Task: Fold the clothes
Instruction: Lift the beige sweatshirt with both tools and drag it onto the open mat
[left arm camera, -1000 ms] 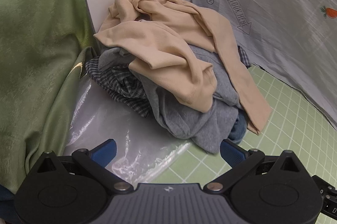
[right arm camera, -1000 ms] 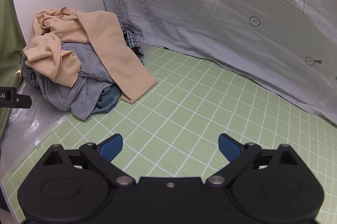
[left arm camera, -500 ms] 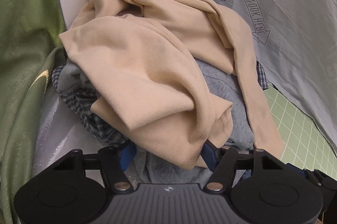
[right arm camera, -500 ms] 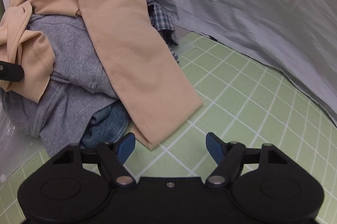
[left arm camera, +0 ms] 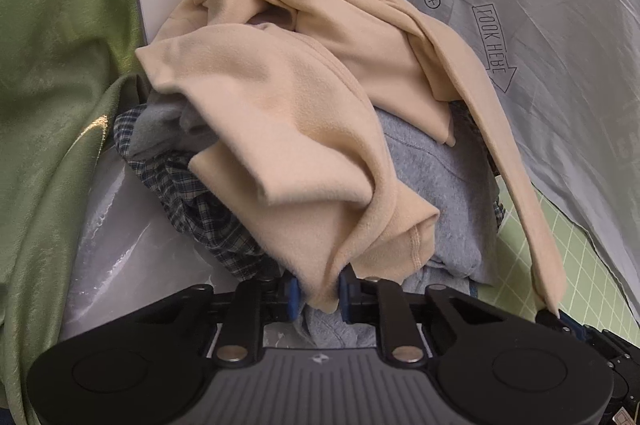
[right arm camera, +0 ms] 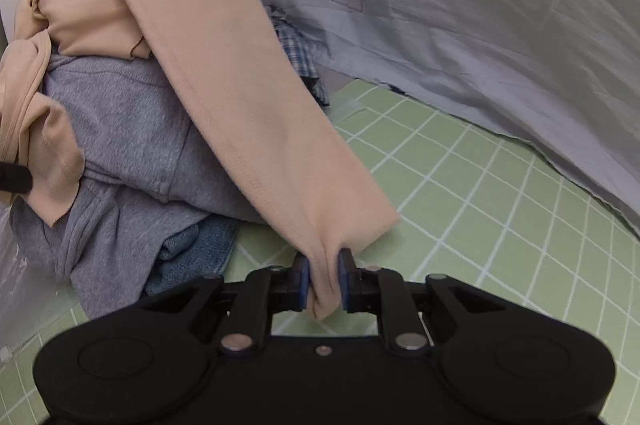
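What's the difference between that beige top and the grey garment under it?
The beige top lies over the pile; the grey garment sits beneath it. The beige top is plain and smooth, the grey garment flecked. The left gripper and right gripper each pinch the beige top; neither grips the grey garment. Both are crumpled and unfolded.

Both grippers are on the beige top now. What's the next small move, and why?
Probably lift both hands together, up and away from the pile. The left gripper has just closed on a cuff of the beige top, and the right gripper on its other sleeve end. The top lies over the grey garment, so raising it should free it before spreading it on the green mat.
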### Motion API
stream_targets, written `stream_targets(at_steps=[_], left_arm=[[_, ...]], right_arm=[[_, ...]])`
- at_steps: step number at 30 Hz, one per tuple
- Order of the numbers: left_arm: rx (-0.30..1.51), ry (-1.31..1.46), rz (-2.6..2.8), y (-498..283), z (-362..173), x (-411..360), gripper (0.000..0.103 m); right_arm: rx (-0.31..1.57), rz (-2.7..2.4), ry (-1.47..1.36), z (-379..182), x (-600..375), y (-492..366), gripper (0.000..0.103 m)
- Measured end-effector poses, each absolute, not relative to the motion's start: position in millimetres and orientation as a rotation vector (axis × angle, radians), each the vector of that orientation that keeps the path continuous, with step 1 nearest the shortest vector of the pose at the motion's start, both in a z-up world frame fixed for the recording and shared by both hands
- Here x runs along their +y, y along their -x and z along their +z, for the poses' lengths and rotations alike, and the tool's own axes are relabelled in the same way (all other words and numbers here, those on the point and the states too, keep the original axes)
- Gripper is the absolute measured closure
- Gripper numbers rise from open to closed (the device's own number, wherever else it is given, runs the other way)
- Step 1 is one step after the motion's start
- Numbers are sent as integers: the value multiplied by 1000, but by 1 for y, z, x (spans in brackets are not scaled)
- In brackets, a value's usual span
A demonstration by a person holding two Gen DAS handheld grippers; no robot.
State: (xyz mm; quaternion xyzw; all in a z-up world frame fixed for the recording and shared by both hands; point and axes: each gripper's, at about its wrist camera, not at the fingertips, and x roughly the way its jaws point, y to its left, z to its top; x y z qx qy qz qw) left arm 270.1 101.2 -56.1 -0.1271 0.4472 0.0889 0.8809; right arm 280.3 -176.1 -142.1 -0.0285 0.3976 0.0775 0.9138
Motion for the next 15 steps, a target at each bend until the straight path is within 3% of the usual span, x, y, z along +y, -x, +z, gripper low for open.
stream_targets(at_steps=[6,15], left_arm=[[878,265,154,-233,-29,100,93],[833,269,56,-159,7,70,94]], right_arm=[[730,48,95,-111,-204,-230,89],[704,-276,17,-84,-292,-111,89]])
